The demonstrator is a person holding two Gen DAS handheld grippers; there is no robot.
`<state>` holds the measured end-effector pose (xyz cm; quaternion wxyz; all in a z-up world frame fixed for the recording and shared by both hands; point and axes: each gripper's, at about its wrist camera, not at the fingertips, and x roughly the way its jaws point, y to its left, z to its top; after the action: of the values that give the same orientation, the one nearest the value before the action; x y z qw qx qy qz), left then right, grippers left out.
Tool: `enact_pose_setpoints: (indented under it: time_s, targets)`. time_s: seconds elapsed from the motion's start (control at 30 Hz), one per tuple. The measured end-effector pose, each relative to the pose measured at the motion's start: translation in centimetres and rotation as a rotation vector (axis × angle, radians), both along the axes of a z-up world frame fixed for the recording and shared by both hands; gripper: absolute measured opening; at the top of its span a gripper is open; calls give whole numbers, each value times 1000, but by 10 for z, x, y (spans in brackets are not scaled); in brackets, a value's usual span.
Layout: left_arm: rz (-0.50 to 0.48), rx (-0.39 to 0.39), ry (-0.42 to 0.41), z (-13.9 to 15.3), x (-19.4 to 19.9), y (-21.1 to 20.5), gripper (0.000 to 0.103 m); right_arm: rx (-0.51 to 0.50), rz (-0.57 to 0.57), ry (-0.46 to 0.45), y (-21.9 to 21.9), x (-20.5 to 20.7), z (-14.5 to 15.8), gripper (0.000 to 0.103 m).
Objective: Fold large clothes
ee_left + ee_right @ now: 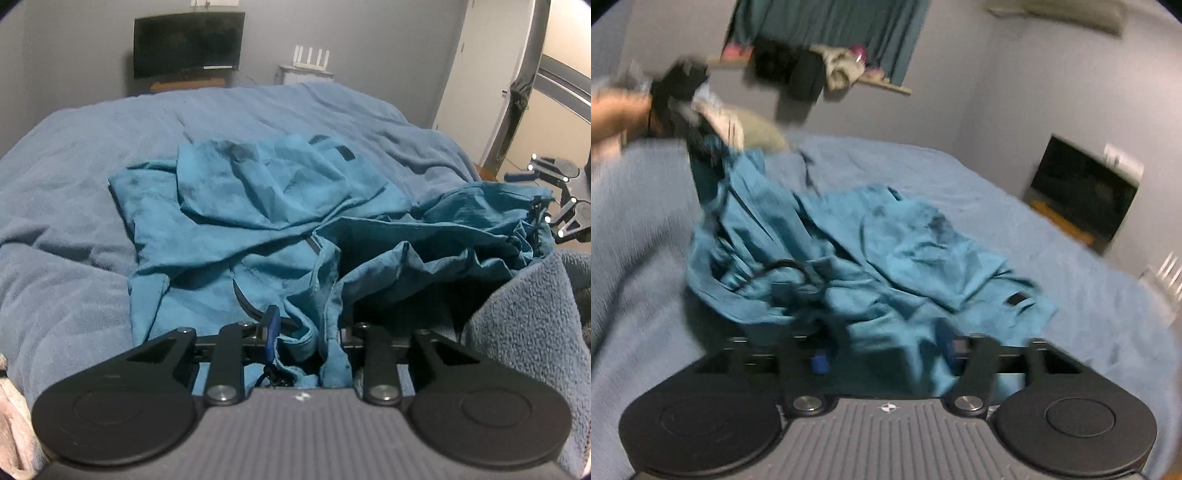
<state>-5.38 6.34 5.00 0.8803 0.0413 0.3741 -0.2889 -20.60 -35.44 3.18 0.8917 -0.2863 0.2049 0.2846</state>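
Observation:
A large teal garment (pixel 258 206) lies crumpled on the blue bed cover (pixel 92 155), with a black strap and a small black label showing. My left gripper (pixel 306 343) has teal cloth bunched between its jaws at the near edge. The right gripper (pixel 554 218) shows at the far right of the left wrist view, holding the garment's other end. In the blurred right wrist view the garment (pixel 886 258) stretches from my right gripper (pixel 886 354), which has cloth between its jaws, up to the left gripper (pixel 698 140) and hand at top left.
A dark monitor (pixel 188 44) stands on a wooden stand against the grey wall beyond the bed. A white router (pixel 310 62) sits to its right. A white door (pixel 480 74) is at right. A shelf with clothes (pixel 827 70) hangs on the wall.

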Motion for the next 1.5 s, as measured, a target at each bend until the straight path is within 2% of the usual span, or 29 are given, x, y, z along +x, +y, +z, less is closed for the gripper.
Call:
enact_pose_setpoints:
  time_s: [0.13,0.2,0.27,0.33,0.4,0.5,0.7,0.83,0.9,1.13,1.37,1.47,1.5]
  targets:
    - [8,-36,52,-10,3,3,26,-36,48,22,7,0,1,73]
    - [-6,-25,66,-16,2,-1,26,-53,94,49,13,2,-1,67]
    - [-15,5,64,-21,1,-5,26,-58,140,88,18,5,-2,57]
    - [-11,9,60,-23,0,-6,26,-34,151,132,18,11,-1,33]
    - [7,2,53,-22,1,-4,23,24,129,162,13,17,2,28]
    - [32,3,23,-16,6,-2,21,127,60,130,3,27,7,21]
    - [57,6,-61,13,37,-2,19,347,-116,47,-16,55,23,19]
    - [68,20,-142,34,74,-4,18,477,-240,21,-26,87,30,19]
    - [69,24,-172,41,98,-7,18,491,-288,-11,-26,106,31,19]
    - [51,163,-291,54,194,-34,18,608,-468,-8,-32,212,21,18]
    - [83,203,-244,41,300,-46,20,664,-659,-27,-40,316,-18,12]
    - [74,235,-216,23,334,-52,34,686,-735,-4,-41,355,-49,10]
    - [82,258,-207,18,344,-54,46,684,-754,6,-41,367,-61,10]
